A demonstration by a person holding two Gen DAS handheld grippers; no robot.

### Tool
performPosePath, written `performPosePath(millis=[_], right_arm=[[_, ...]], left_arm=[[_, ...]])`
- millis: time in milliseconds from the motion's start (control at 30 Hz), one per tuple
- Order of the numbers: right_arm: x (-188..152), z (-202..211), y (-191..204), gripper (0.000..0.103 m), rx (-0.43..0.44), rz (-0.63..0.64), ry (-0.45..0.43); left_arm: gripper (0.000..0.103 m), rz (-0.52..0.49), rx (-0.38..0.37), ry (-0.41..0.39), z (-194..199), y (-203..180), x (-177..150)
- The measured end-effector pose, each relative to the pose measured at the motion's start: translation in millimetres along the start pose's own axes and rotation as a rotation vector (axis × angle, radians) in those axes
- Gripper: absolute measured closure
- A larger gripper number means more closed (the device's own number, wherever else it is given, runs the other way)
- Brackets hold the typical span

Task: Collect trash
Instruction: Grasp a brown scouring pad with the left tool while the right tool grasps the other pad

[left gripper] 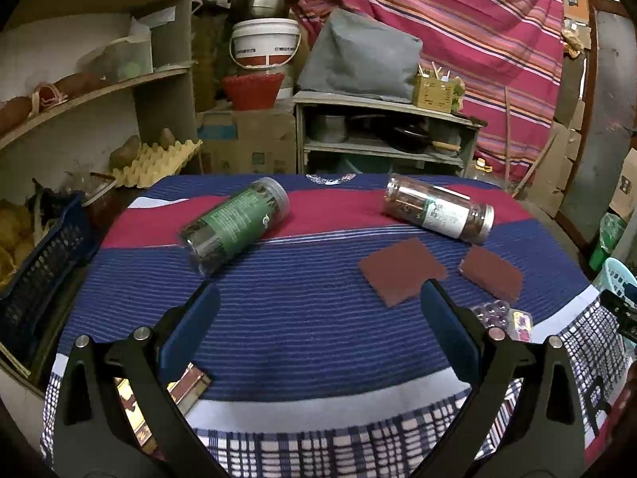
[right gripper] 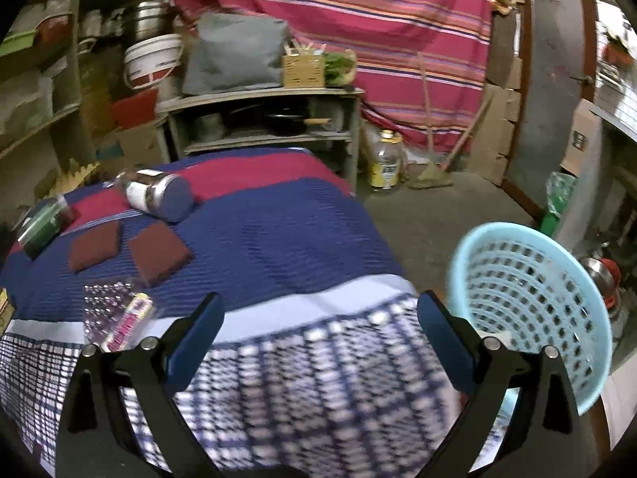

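Note:
My left gripper point(left gripper: 318, 298) is open and empty above the striped tablecloth point(left gripper: 302, 330). A clear jar with a green label point(left gripper: 235, 223) lies on its side ahead left; a clear jar with a white label point(left gripper: 438, 209) lies ahead right. Two maroon scrub pads point(left gripper: 402, 271) point(left gripper: 491, 273) lie near the right finger. A brown wrapper point(left gripper: 187, 388) lies under the left finger. My right gripper point(right gripper: 318, 310) is open and empty over the table's front right edge. A clear plastic wrapper with a pink label point(right gripper: 119, 318) lies to its left. A light blue basket point(right gripper: 533, 306) stands at the right.
A dark blue crate point(left gripper: 43, 275) sits left of the table beside an egg tray point(left gripper: 159, 161). Shelves with pots point(left gripper: 382, 135) and a white bucket point(left gripper: 264, 44) stand behind. A yellow-capped bottle point(right gripper: 384, 163) and a broom stand on the floor.

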State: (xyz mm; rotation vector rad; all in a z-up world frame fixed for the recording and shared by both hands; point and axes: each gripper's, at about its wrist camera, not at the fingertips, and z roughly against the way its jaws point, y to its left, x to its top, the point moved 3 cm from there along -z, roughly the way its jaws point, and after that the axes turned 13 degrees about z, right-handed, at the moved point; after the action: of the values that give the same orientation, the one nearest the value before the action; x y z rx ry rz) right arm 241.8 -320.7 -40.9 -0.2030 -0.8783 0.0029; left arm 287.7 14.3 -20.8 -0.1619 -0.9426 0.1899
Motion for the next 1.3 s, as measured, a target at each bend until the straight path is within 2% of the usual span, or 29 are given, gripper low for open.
performPosePath(millis=[333, 633, 967, 1100, 1200, 1300], right_arm=[[31, -37, 61, 0.008, 0.094, 0.096, -0.008], [51, -78, 106, 0.008, 0.172, 0.198, 0.065], [50, -91, 123, 0.008, 0.217, 0.258, 0.118], [50, -95, 123, 0.009, 0.246, 0.242, 0.136], [49, -103, 120, 0.021, 0.279, 0.218, 0.165], [49, -103, 118, 0.022, 0.292, 0.2, 0.163]], left_arm=[[0.006, -0.043, -0.004, 0.004, -25, -9, -5], [0.006, -0.053, -0.003, 0.009, -37, -8, 3], [0.006, -0.043, -0.007, 0.032, -48, -6, 4], [0.006, -0.036, -0.008, 0.041, -48, -7, 3], [0.006, -0.031, -0.007, 0.041, -48, -7, 3], [0.006, -0.029, 0.0, 0.044, -46, -10, 3]])
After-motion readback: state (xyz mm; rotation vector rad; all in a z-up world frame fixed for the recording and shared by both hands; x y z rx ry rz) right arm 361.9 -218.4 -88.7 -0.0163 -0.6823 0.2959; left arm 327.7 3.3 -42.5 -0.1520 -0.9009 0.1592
